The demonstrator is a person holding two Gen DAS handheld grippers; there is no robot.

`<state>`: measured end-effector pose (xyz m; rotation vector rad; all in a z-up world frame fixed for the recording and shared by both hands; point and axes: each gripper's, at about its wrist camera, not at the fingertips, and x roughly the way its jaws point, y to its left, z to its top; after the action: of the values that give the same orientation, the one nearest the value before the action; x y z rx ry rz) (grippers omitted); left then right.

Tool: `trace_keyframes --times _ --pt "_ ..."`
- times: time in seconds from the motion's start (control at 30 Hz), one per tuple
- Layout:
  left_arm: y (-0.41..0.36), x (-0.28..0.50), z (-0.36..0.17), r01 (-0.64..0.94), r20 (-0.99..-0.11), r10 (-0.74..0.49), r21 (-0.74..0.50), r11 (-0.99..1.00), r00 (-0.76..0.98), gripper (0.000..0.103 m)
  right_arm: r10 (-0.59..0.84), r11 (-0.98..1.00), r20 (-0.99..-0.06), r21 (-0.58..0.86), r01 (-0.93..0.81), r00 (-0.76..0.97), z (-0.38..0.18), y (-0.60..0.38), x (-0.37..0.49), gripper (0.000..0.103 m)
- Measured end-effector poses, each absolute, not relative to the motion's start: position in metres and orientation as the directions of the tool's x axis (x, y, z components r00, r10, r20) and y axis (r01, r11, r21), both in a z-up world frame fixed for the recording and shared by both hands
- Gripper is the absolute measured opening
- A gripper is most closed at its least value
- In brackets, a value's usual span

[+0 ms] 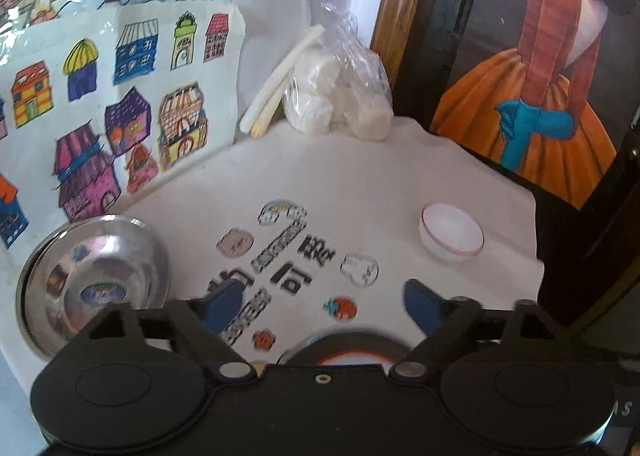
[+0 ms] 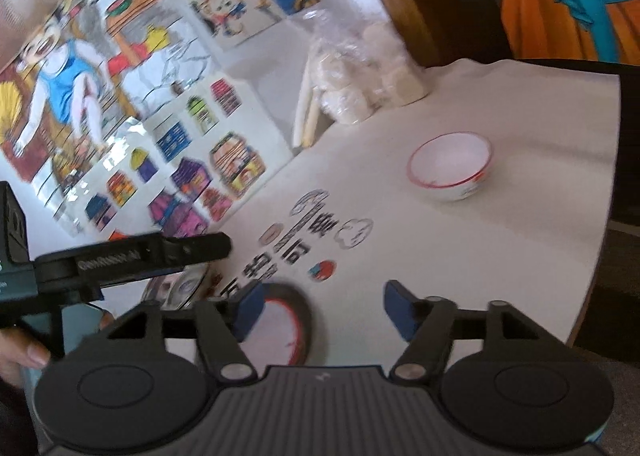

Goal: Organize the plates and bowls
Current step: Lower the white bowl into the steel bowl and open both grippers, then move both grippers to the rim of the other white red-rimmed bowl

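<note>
A white bowl with a red rim [image 1: 451, 232] stands upright near the table's far right edge; it also shows in the right wrist view [image 2: 450, 165]. A steel bowl [image 1: 90, 284] leans at the left by the wall, and part of it shows in the right wrist view [image 2: 180, 288]. A dark-rimmed plate with a red ring and white centre [image 2: 276, 326] lies under my right gripper's left finger; its rim shows below my left gripper [image 1: 348, 350]. My left gripper [image 1: 322, 302] is open and empty over the table. My right gripper [image 2: 322, 310] is open and empty.
The white tablecloth [image 1: 360, 176] has printed pictures and letters. A clear bag of white lumps [image 1: 340, 96] and two pale sticks [image 1: 280, 80] stand in the far corner. Children's drawings [image 1: 100, 104] cover the wall on the left. A framed painting [image 1: 540, 76] leans on the right.
</note>
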<state>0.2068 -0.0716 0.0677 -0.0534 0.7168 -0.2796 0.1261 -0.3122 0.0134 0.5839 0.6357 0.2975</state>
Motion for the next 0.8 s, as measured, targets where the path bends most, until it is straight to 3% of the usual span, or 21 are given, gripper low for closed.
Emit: trace_keyframes --times 0.07,0.27,0.47,0.8 --pt "-0.081 0.216 0.069 0.230 -0.635 -0.268 -0.144 0.963 0.724 0.097 0.399 0.807 -0.469 0.588 -0.059 0.788 0.009 -0.322 0.129 0.085" --pt "-0.115 0.247 0.068 0.242 -0.635 -0.266 -0.127 0.962 0.725 0.102 0.231 0.864 -0.463 0.503 0.040 0.856 -0.003 -0.347 0.140 0.096" --pt "-0.151 0.282 0.052 0.233 -0.657 -0.239 -0.098 0.968 0.715 0.102 0.061 0.913 -0.448 0.386 0.131 0.892 -0.020 -0.364 0.162 0.097" --pt "-0.194 0.322 0.025 0.256 -0.697 -0.196 -0.018 0.967 0.690 0.102 0.048 0.916 -0.480 0.371 0.153 0.876 -0.045 -0.379 0.208 0.096"
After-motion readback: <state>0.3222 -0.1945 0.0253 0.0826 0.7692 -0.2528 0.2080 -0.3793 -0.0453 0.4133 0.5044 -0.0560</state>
